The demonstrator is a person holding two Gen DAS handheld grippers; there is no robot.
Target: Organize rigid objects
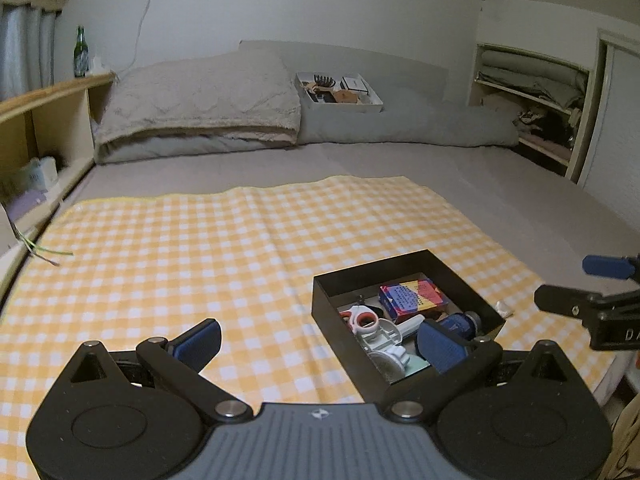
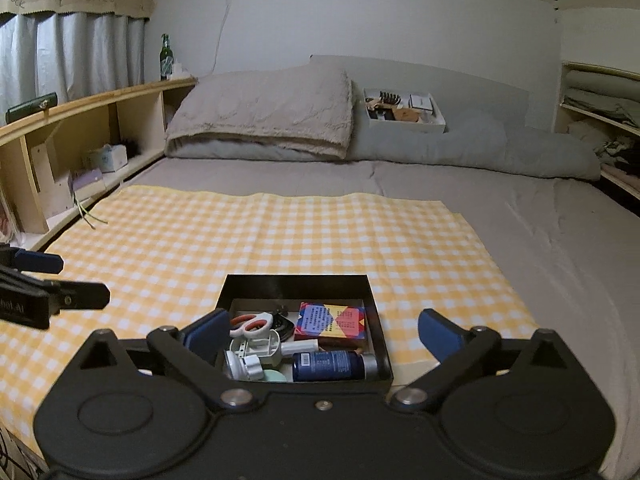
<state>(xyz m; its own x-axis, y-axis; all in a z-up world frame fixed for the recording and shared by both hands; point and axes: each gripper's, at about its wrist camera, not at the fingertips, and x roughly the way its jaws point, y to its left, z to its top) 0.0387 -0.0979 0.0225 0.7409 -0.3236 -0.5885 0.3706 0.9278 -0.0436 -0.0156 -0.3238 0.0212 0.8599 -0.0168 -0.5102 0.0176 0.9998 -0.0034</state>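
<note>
Your right gripper is hanging wide open over the near edge of the black box, nothing between its blue pads — and your left gripper is spread just as wide, empty too, with the box sitting off to its right. The box is resting on the yellow checked cloth spread across the bed, near the cloth's right edge. Inside, things are lying packed close: the scissors with orange-and-white handles at the back left, the colourful card box at the back right, the dark blue bottle lying on its side along the near wall, and the white plastic gadget filling the near left corner. In the right wrist view your left gripper is showing at the left edge, well apart from the box — jaws apart there as well. A small white scrap is lying on the cloth just beside the box.
</note>
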